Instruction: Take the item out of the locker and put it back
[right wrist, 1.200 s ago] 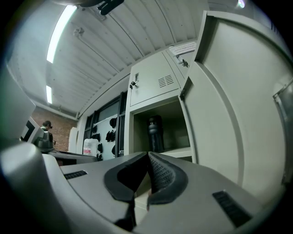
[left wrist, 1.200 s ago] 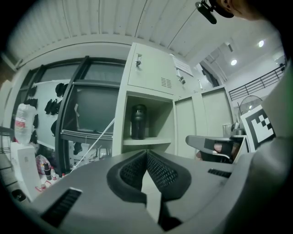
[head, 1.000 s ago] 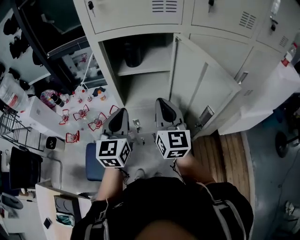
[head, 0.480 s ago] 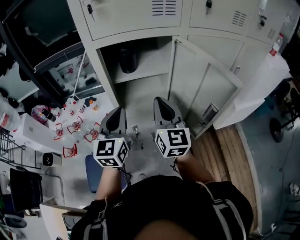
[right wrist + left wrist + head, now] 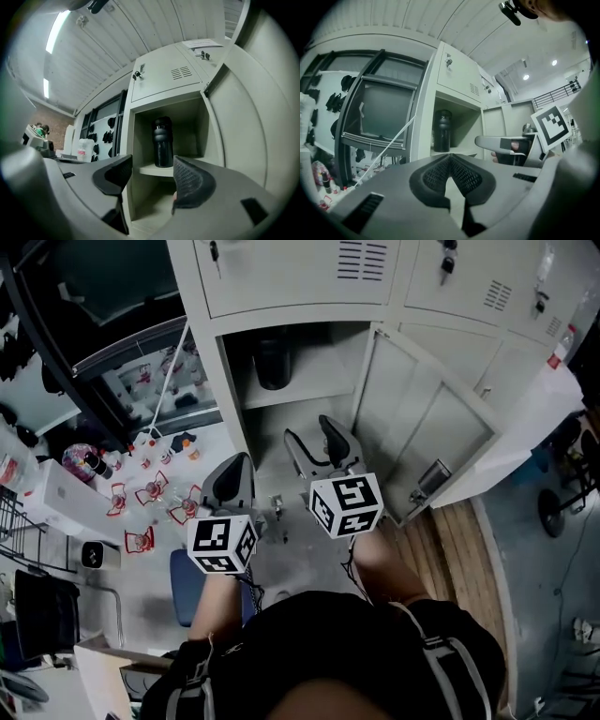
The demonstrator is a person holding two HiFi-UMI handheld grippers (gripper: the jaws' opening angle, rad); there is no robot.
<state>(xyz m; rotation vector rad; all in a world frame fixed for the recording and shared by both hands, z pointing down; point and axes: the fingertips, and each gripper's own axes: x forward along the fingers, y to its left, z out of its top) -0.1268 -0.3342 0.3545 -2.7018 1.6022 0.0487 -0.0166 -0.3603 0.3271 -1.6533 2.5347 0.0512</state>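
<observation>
At the left of the head view, the left gripper [image 5: 236, 474] is held low in front of the locker [image 5: 230, 381]. Its jaws are pressed together with nothing between them. The bottle [image 5: 272, 360], dark and upright, is seen on the locker's shelf [image 5: 309, 390], just past twelve o'clock from that gripper and well apart from it. Further right, the right gripper [image 5: 312, 439] is raised towards the opening, with the bottle at about eleven o'clock from it. Its jaws are opening and nothing is caught between them; in its own view the bottle [image 5: 162, 140] is merely framed in the gap from afar. The door [image 5: 427, 427] is swung wide at about three o'clock from this gripper.

The step in hand is judged to be the reach for the bottle. It would be done well if the jaws were spread fully before the shelf is neared. The gripper should be levelled with the bottle's body rather than its ridged top, and the pads brought to either side without the bottle being nudged back. The shelf edge and door frame should be cleared on the way in. The grip is best closed only once the body is centred.
</observation>
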